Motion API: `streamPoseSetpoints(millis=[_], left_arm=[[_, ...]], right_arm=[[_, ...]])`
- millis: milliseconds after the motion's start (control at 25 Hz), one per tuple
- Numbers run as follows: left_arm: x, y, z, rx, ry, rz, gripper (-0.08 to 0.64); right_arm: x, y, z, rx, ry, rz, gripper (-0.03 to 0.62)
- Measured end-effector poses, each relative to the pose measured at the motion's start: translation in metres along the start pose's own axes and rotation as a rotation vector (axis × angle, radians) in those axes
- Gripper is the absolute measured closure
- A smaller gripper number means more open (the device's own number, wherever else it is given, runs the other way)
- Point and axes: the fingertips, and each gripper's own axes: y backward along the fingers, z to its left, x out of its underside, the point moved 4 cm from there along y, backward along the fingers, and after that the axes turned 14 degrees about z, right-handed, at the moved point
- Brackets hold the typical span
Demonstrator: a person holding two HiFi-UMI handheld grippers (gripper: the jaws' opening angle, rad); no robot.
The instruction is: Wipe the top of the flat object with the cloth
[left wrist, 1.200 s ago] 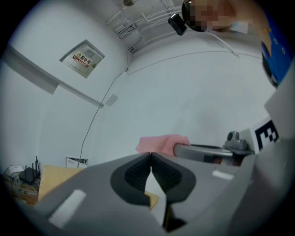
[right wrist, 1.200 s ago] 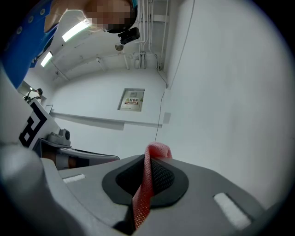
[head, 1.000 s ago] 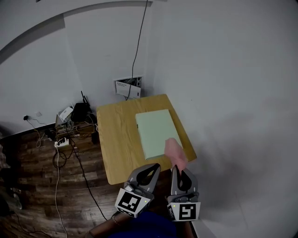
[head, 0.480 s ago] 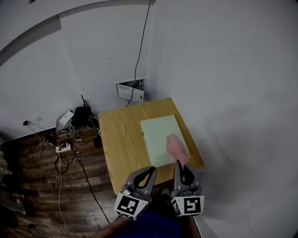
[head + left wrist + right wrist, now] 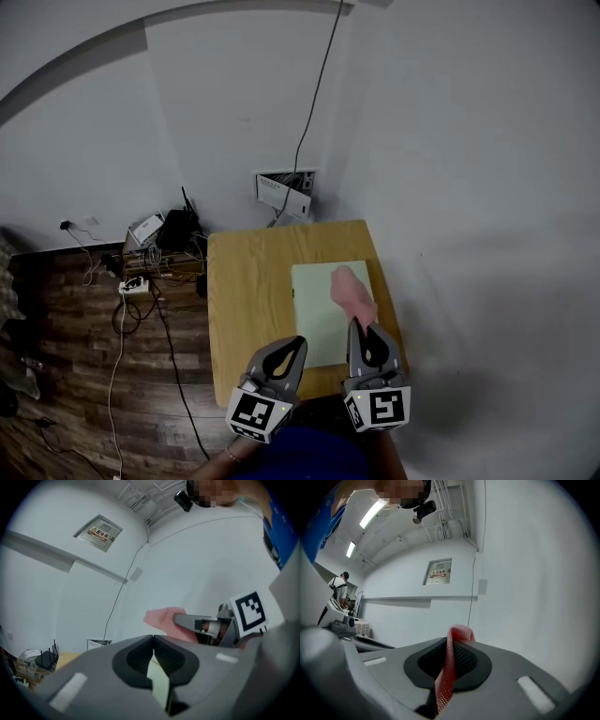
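1. The right gripper (image 5: 457,637) has its jaws clamped on the pink cloth (image 5: 449,667). A strip of it runs up between the pads and curls over at the tips.
2. In the head view the cloth (image 5: 352,295) hangs forward from the right gripper (image 5: 361,330) over the near right part of the pale green flat object (image 5: 319,319). Whether the cloth touches the surface I cannot tell from this height.
3. The left gripper (image 5: 153,637) has its jaws pressed together with nothing between them. A sliver of the green object shows in the gap behind the pads.
4. In the head view the left gripper (image 5: 293,345) sits over the near edge of the wooden table (image 5: 244,300), just left of the right gripper.
5. The flat object lies on the right half of the table, its long sides parallel to the table's right edge.
6. Each gripper carries black-and-white square markers on its cube.
7. Behind the table, an open wall box (image 5: 286,192) has a cable (image 5: 319,84) rising from it up the wall.
8. High on the wall a framed panel sign (image 5: 100,530) bears a yellow and red symbol and small characters, too small to read.
9. Left of the table, a black router (image 5: 173,228) and a white power strip (image 5: 133,284) sit among cables.
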Motion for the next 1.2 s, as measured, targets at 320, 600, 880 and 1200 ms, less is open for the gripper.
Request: streamPoseSetpoints(millis=[320, 600, 880, 1200], left_arm=[[0.005, -0.075, 0.001, -0.123, 0.034, 0.052, 0.557], [0.036, -0.115, 0.014, -0.256, 0.086, 0.148, 0.555], [0.084, -0.133, 0.033, -0.289, 0.166, 0.274, 0.509], [0.154, -0.161, 0.058, -0.274, 0.214, 0.506, 0.396]], right_arm=[[0.003, -0.054, -0.056, -0.141, 0.057, 0.018, 0.578], [0.005, -0.092, -0.084, -0.263, 0.071, 0.031, 0.577], [0.022, -0.118, -0.083, -0.299, 0.073, 0.075, 0.577], [0.055, -0.158, -0.064, -0.298, 0.108, 0.191, 0.577]])
